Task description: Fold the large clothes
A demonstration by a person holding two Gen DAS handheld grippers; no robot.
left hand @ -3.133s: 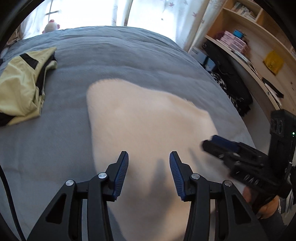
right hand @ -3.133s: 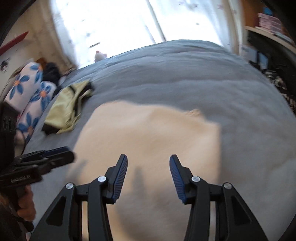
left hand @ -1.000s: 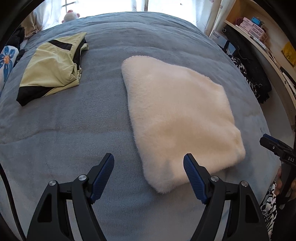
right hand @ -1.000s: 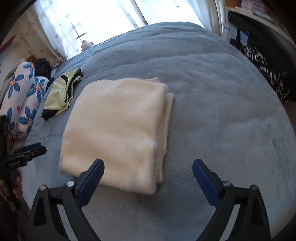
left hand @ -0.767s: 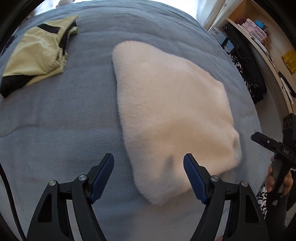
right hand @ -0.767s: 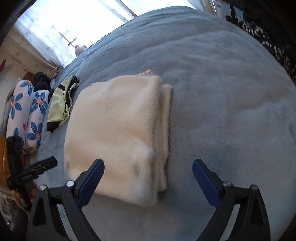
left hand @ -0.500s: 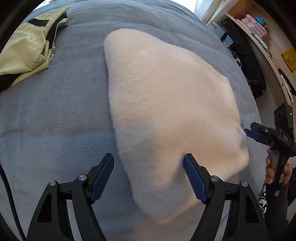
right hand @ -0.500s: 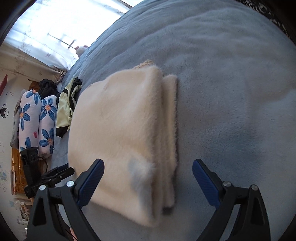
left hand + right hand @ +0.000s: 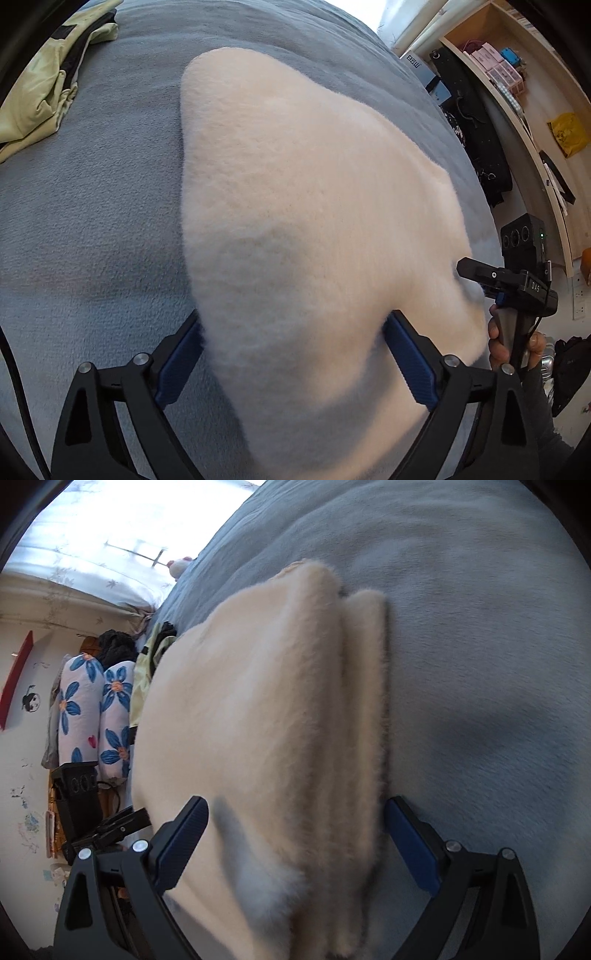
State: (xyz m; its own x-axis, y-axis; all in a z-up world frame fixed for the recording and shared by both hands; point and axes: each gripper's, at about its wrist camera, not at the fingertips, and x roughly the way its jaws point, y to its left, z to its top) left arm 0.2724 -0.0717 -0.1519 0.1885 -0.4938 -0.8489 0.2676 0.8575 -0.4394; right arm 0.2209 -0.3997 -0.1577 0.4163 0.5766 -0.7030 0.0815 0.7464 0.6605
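Left wrist view: fleece [image 9: 317,229] lies folded; left gripper [image 9: 291,360] jaws opening astride its 6 o'clock edge, right gripper [image 9: 295,843] spread wide.

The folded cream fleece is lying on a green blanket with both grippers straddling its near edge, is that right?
Not quite: the blanket is grey-blue, not green, as the left wrist view shows. The folded cream fleece lies on it, and the left gripper, its jaws opening, and the right gripper straddle its near edge.
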